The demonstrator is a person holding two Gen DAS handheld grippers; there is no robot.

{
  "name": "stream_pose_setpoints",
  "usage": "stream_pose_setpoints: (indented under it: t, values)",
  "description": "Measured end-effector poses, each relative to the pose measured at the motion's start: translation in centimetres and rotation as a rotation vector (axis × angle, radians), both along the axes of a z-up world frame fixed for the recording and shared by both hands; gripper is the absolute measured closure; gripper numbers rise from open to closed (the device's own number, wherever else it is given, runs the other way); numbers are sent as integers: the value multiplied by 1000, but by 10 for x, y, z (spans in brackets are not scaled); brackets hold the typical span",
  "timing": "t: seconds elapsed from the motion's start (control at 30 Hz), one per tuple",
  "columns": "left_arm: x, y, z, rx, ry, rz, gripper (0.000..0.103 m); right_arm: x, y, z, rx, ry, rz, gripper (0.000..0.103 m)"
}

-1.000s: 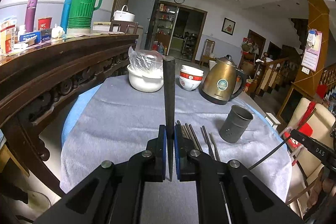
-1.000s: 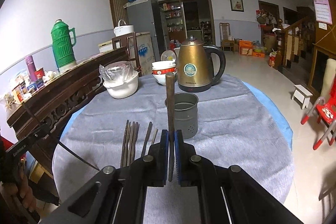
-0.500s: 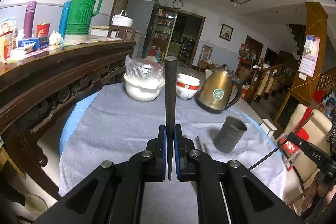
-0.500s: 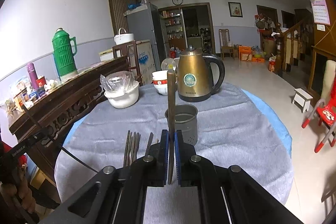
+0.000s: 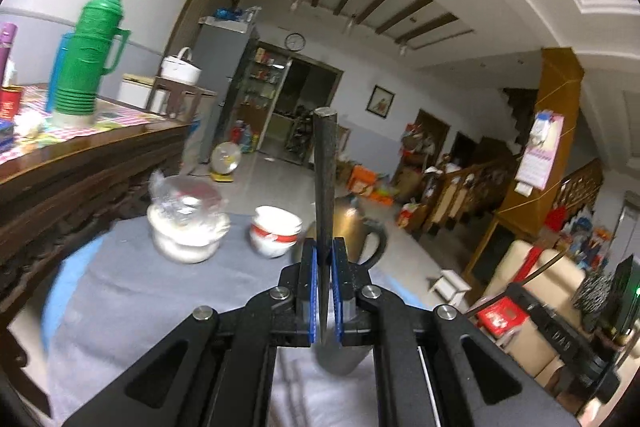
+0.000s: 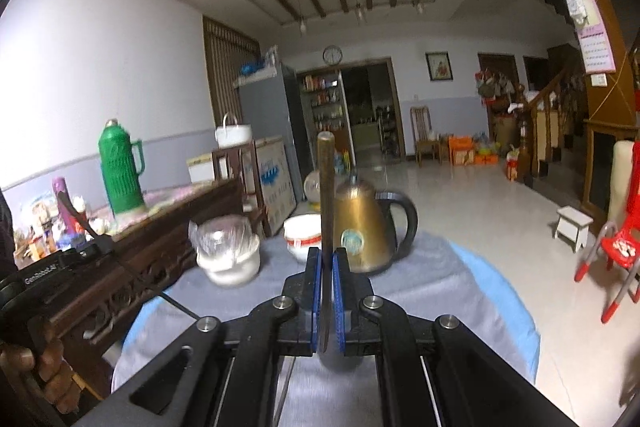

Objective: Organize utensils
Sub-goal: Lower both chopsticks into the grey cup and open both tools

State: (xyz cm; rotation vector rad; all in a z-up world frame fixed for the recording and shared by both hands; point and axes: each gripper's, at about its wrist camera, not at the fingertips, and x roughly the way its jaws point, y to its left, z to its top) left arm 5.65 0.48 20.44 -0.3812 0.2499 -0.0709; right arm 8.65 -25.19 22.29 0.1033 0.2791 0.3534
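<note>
The left gripper point(image 5: 325, 291) has its blue-padded jaws clamped on a dark, tapered chopstick point(image 5: 324, 163) that stands upright between them. The right gripper point(image 6: 327, 297) likewise has its jaws clamped on a slim brown chopstick point(image 6: 326, 187), also upright. Just beyond each set of jaws, partly hidden, sits a grey metal cylindrical holder point(image 5: 340, 361) on the grey-cloth-covered round counter point(image 6: 440, 283). Behind the holder stands a brass-coloured kettle with a black handle point(image 6: 362, 227); left of the kettle are stacked white bowls with a red band point(image 5: 274, 233) and a white plastic-wrapped bowl point(image 6: 228, 255). Only the right wrist view shows a hand point(image 6: 30, 371) at its left edge and a thin chopstick point(image 6: 285, 383) lying on the cloth below the jaws.
</note>
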Motion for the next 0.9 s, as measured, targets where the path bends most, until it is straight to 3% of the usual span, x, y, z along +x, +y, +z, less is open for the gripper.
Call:
stream_pose_setpoints:
  t: [0.17, 0.47, 0.9]
  values:
    - [48, -21, 1, -22, 22, -61, 96, 31, 5, 1, 11, 13, 5, 97]
    - [113, -44, -35, -3, 139, -108, 96, 82, 11, -31, 0, 114, 12, 97]
    - [142, -63, -77, 26, 268, -147, 96, 120, 15, -70, -35, 225, 19, 97]
